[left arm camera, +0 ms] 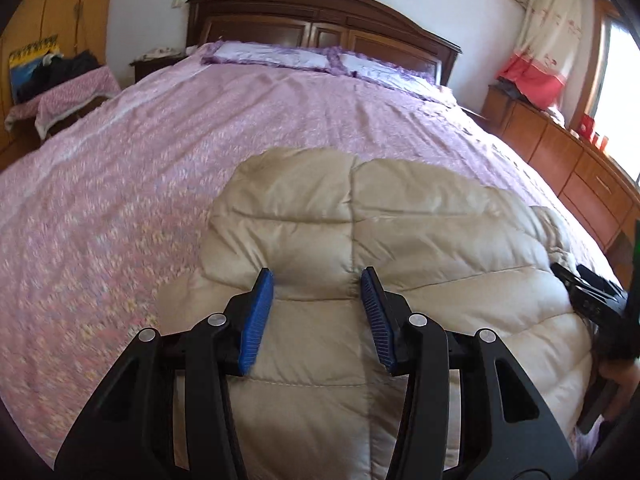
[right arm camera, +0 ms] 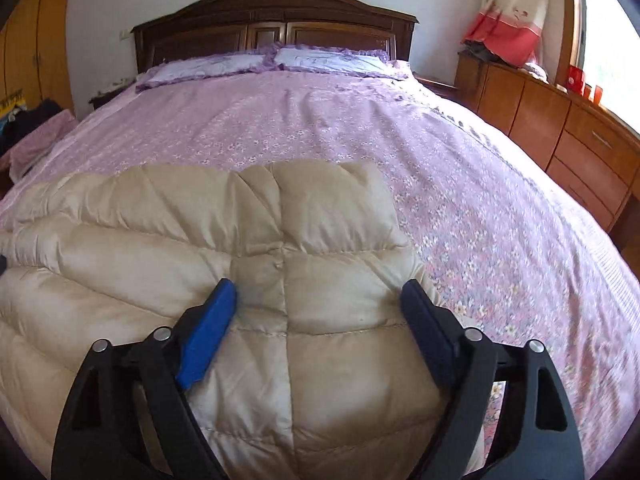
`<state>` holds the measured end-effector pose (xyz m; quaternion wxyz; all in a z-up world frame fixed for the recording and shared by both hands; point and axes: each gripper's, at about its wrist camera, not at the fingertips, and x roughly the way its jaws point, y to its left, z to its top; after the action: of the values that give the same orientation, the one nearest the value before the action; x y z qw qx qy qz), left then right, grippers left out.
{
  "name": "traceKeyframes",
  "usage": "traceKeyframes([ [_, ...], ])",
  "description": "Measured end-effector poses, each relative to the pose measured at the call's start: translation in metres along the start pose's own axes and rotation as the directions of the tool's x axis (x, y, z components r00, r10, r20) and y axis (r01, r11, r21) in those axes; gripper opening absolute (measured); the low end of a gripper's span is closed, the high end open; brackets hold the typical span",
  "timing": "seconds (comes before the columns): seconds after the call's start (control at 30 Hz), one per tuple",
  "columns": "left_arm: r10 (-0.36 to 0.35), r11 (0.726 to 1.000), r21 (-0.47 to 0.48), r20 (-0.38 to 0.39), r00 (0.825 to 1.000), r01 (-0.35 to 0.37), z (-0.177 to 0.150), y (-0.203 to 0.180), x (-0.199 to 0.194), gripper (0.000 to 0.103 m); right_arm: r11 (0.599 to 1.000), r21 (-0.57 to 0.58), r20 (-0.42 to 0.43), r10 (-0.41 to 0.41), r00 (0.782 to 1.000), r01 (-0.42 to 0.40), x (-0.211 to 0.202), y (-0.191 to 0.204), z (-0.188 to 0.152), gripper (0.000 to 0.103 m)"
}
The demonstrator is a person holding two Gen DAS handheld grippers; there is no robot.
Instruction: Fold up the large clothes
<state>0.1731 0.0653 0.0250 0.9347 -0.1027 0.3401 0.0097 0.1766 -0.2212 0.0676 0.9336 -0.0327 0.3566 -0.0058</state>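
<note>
Left gripper (left arm camera: 318,316), low centre of the left wrist view: blue pads (left arm camera: 256,320) apart, nothing pinched, hovering above the beige puffy coat (left arm camera: 400,240). Right gripper (right arm camera: 316,328), low centre of the right wrist view: jaws spread wider, released, also above the coat. The coat lies folded over itself on the near part of the bed (right arm camera: 500,208), filling the lower half of both frames. It looks thick and slippery. Risk, as I judge it: the padding springs back and undoes the fold once let go, or a shallow pinch catches only the top layer and drags it askew. Further up frame, two pillows (right arm camera: 280,62) against the headboard (right arm camera: 276,12). Containers: only the wooden drawers (right arm camera: 572,136) at right, closed, contents unseen.
</note>
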Motion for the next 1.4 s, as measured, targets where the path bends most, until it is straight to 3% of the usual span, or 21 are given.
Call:
traceKeyframes([
  [0.3, 0.008, 1.0, 0.025, -0.014, 1.0, -0.008, -0.008, -0.001, 0.019, 0.047, 0.999, 0.028, -0.008, 0.024, 1.0, -0.024, 0.012, -0.001, -0.001, 0.09],
  [0.47, -0.053, 0.998, -0.016, -0.02, 0.998, 0.053, -0.012, 0.012, 0.027, 0.047, 0.998, 0.04, -0.037, 0.042, 0.998, -0.04, 0.03, -0.003, -0.001, 0.094],
  [0.77, -0.028, 1.0, 0.006, -0.019, 0.999, 0.028, -0.018, 0.008, 0.036, 0.047, 1.0, 0.001, -0.071, 0.001, 0.997, -0.001, 0.034, 0.006, -0.002, 0.095],
  [1.17, -0.061, 0.998, -0.006, 0.005, 0.998, 0.061, -0.024, 0.015, 0.045, 0.047, 0.999, -0.018, -0.074, -0.027, 0.997, 0.026, 0.048, 0.014, -0.011, 0.096],
  [1.3, 0.006, 0.999, 0.048, -0.029, 1.0, -0.005, -0.016, 0.002, 0.044, 0.047, 0.997, -0.05, -0.109, -0.056, 0.992, 0.051, 0.049, 0.018, -0.005, 0.096],
  [1.4, 0.068, 0.993, 0.101, -0.056, 0.996, -0.062, -0.006, -0.007, 0.037, 0.055, 0.996, -0.071, -0.145, -0.061, 0.988, 0.051, 0.041, 0.018, 0.007, 0.095],
])
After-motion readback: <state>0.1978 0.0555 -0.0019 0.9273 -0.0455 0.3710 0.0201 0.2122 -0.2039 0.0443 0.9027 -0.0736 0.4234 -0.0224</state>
